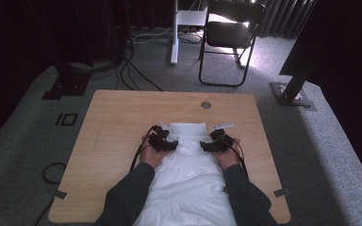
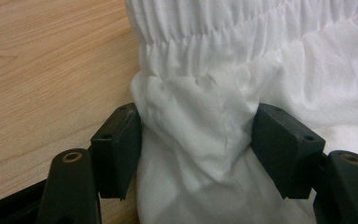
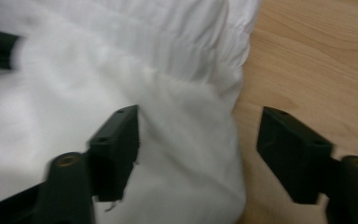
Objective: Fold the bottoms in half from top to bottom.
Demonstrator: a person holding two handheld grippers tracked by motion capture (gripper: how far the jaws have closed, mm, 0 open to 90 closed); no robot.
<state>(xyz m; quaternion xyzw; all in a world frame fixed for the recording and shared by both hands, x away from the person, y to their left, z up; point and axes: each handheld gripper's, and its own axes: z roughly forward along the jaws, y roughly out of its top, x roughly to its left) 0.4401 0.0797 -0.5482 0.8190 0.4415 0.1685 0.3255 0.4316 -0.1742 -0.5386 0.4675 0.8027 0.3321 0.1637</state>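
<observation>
**High view: white garment flat on table, both grippers at the gathered band**

High view: a white garment is laid along the middle of the wooden table, gathered elastic band at the far end, hem off the near edge between the sleeves. It is judged light, soft and limp; no stiffness is to be expected, so anything lifted will sag and drag the rest. The cloth looks thin and a bit slick on the smooth tabletop, not fragile.

Left gripper is set at the garment's left edge just below the band. In the left gripper view a bunched fold is seen between the jaws, touching both pads, so it is read as pinched, though the jaws stand fairly wide around the bulk.

Right gripper is at the opposite edge. In the right gripper view the jaws are spread: cloth lies against one pad, bare table shows before the other. Nothing is clamped there.

Best hold is judged to be the ruched band or the seam just under it: thicker, several layers, less likely to slip out than single-layer skirt fabric. Both sides should be pinched level, or the garment will skew.
</observation>
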